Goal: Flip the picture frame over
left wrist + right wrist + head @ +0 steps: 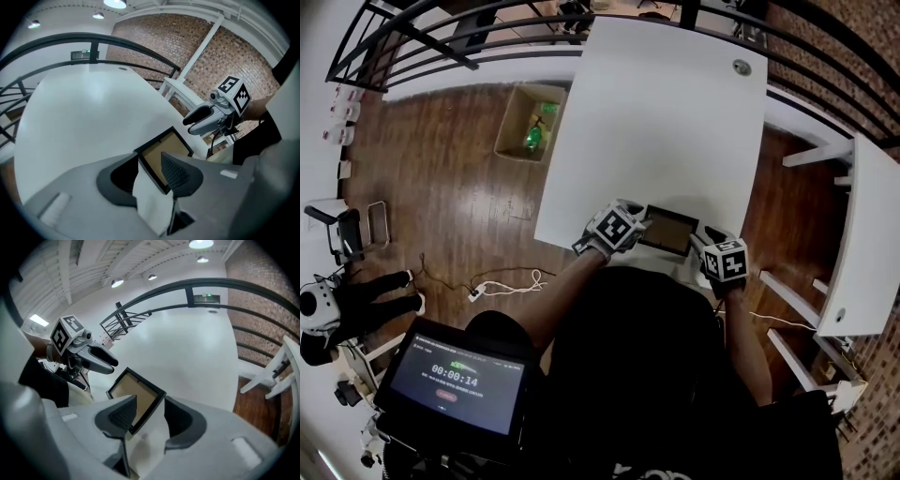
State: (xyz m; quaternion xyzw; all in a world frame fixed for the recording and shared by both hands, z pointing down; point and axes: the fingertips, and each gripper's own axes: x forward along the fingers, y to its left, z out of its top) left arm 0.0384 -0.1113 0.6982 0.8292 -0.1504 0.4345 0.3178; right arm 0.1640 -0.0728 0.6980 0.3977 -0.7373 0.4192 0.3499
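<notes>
white table [656, 112] over a wooden floor [478, 206], with a dark railing [422, 37] curving beyond it. the picture frame [668, 231] lies flat close to the table's near edge, its black border around a brown panel that faces up. the left tongs [149, 174] stand wide open with the frame's left end between the jaws, and the pads are not pressing on it. the right tongs [150, 417] are spread just as wide, straddling the frame's right end without gripping. both tongs point steeply down from opposite sides.
</notes>
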